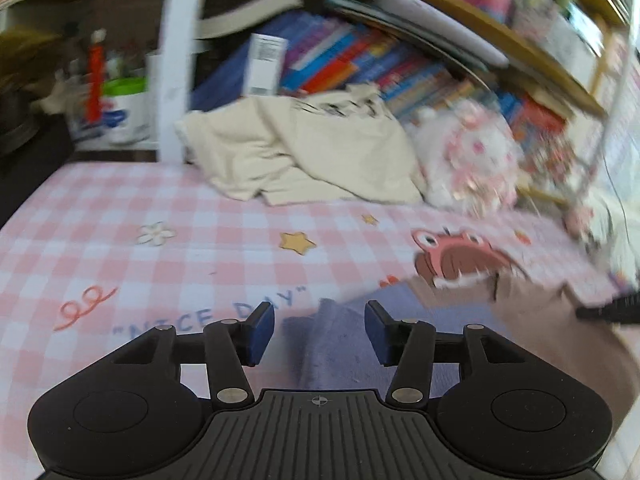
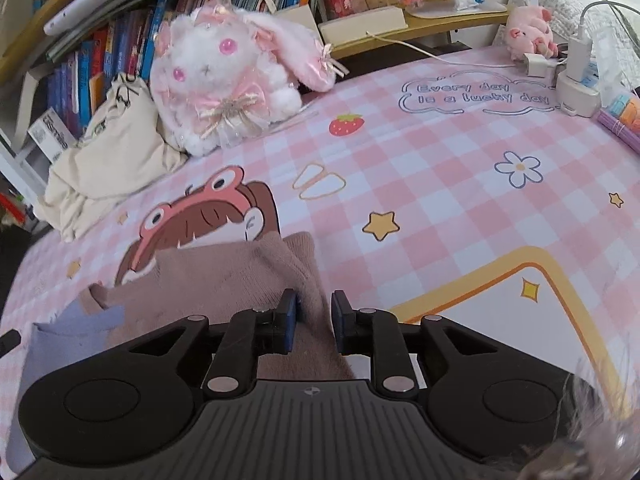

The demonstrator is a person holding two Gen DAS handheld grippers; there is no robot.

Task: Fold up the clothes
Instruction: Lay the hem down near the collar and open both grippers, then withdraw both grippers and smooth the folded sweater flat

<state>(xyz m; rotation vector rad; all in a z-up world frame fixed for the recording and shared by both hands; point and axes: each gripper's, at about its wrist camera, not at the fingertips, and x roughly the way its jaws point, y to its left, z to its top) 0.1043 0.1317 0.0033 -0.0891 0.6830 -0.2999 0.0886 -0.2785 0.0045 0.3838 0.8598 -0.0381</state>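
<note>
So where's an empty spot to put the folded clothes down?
Bare checked mat lies open between the strawberry print and the star print. It is crowded along the back left, where the cream cloth pile and plush bunny sit, and by the chargers at right.

Two plush toys (a white bunny (image 2: 224, 76), a pink pig (image 2: 528, 36)), three garments.

Left gripper (image 1: 319, 332): held low over the desk mat (image 1: 160, 264), jaws parted wide, blue pads (image 1: 260, 332) clear of any cloth. Right gripper (image 2: 313, 322): also low over the mat, jaws narrowly parted, nothing clamped.
</note>
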